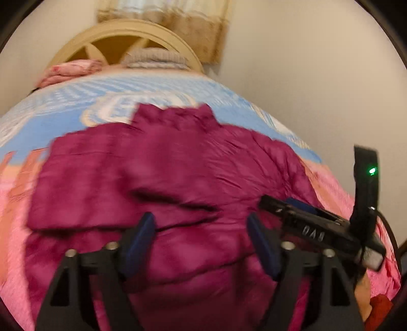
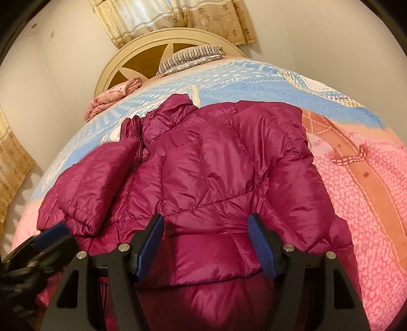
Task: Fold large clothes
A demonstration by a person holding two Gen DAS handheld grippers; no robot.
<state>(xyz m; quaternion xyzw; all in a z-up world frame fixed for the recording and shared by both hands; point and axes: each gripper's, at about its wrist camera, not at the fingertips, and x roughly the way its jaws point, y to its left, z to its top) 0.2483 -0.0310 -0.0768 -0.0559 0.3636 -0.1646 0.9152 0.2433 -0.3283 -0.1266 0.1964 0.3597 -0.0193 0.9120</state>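
A magenta quilted puffer jacket (image 2: 211,173) lies spread on the bed, collar toward the headboard, with one sleeve folded across its left side; it also shows, blurred, in the left wrist view (image 1: 162,183). My left gripper (image 1: 202,224) is open and empty, hovering over the jacket's lower part. My right gripper (image 2: 206,224) is open and empty above the jacket's hem area. The right gripper also appears at the right of the left wrist view (image 1: 318,224), and the left gripper at the lower left of the right wrist view (image 2: 38,249).
The bed has a blue, orange and pink patterned blanket (image 2: 356,178). A striped pillow (image 2: 190,58) and a folded pink cloth (image 2: 114,96) lie by the cream headboard (image 2: 142,48). Curtains (image 2: 173,17) hang behind. Walls flank the bed.
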